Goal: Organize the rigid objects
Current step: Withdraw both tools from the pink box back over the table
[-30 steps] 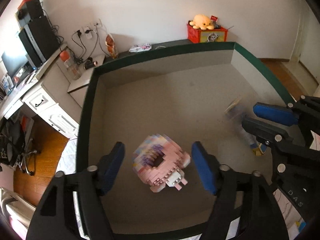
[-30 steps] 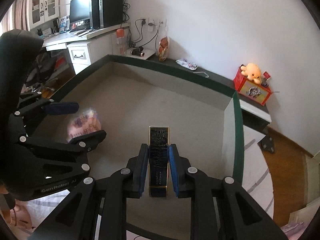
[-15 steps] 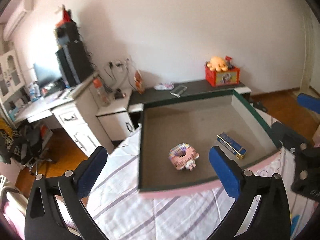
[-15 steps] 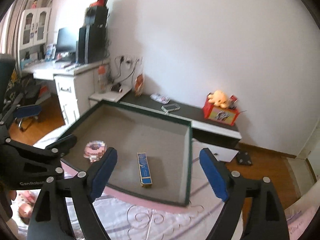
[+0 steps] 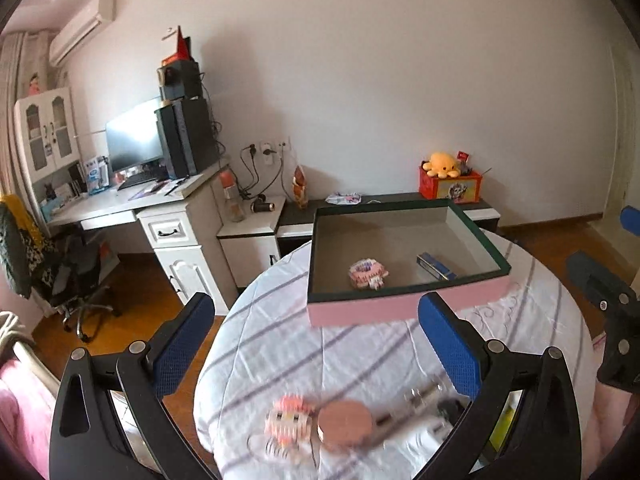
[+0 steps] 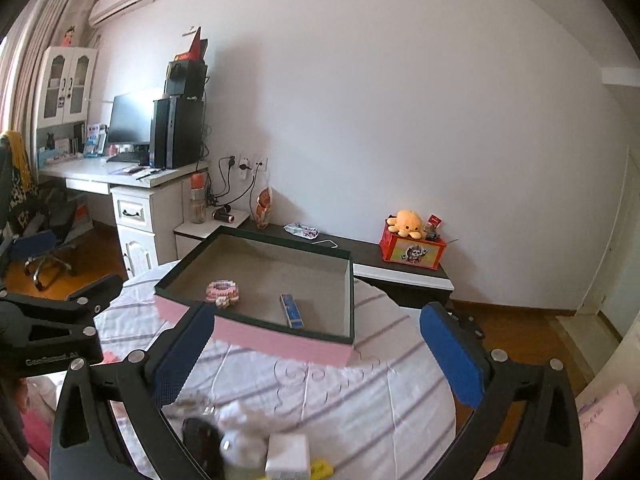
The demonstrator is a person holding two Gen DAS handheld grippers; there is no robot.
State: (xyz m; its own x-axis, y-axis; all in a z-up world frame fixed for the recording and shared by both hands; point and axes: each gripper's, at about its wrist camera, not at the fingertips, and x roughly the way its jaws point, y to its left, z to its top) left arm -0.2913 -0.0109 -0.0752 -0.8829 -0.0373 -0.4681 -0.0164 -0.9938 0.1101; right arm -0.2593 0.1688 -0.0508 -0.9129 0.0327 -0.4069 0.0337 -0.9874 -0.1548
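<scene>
A round table (image 5: 360,360) under a white cloth with thin purple stripes carries everything. On its far part sits a shallow box (image 5: 360,312) with pink outer walls, a dark green rim and a grey inside. At the near edge, blurred, lie a pink-and-white brick figure (image 5: 286,420), a round brown disc (image 5: 346,424) touching it, and some pale and metal bits beside that. The right wrist view shows more near-edge clutter: a dark object (image 6: 202,440), a white block (image 6: 288,456) and something yellow (image 6: 322,469).

A pink block figure (image 5: 368,274) and blue box (image 5: 436,266) lie apart inside a pink-sided tray (image 5: 400,308) on the striped bed (image 5: 360,360).
</scene>
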